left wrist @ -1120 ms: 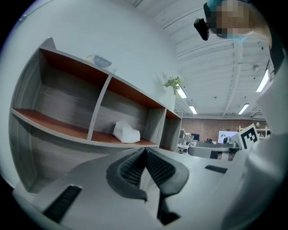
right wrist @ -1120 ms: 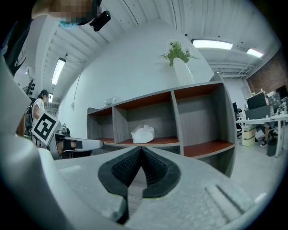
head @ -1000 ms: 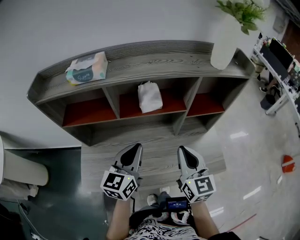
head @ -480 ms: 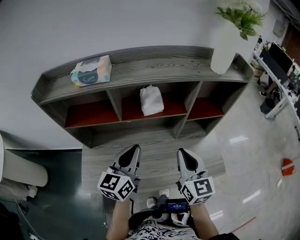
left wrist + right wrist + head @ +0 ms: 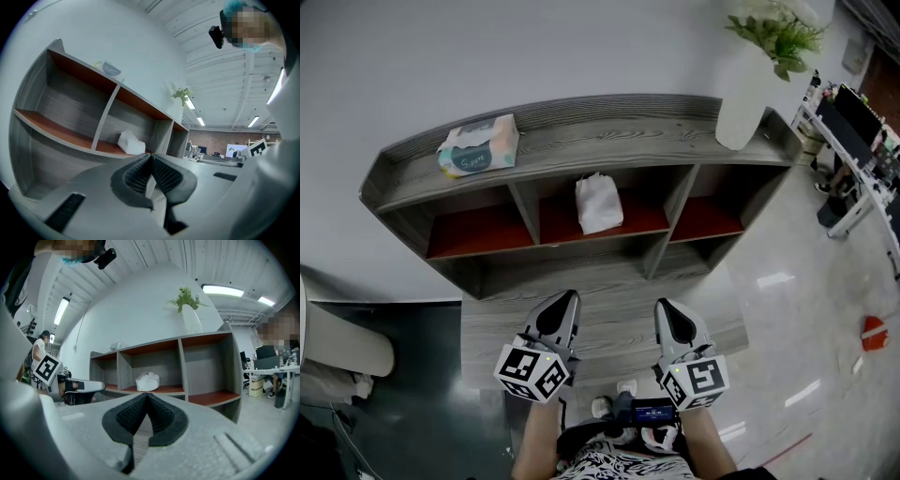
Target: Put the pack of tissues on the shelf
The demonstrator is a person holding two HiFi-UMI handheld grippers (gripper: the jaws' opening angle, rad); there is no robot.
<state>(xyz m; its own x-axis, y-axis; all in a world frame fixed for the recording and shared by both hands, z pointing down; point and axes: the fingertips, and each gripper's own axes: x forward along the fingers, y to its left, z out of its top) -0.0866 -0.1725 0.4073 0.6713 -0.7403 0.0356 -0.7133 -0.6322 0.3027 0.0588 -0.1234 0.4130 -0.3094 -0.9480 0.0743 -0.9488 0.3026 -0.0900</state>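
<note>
left gripper [image 5: 568, 300]: jaws pressed together, nothing in them, low in front of the shelf
right gripper [image 5: 667, 307]: same deal, closed and empty, alongside the left one
shelf [image 5: 619, 131]: grey wood, three reddish cubbies
white bundle [image 5: 598, 203]: on the middle cubby's floor
pack of tissues [image 5: 478, 145]: on the shelf's top board, near its left end
vase [image 5: 741, 89]: top board, right end, well apart from the pack

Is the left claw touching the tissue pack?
Apart. The head view shows the left gripper low in front, while the tissue pack lies up on the shelf top, a clear gap between.
</note>
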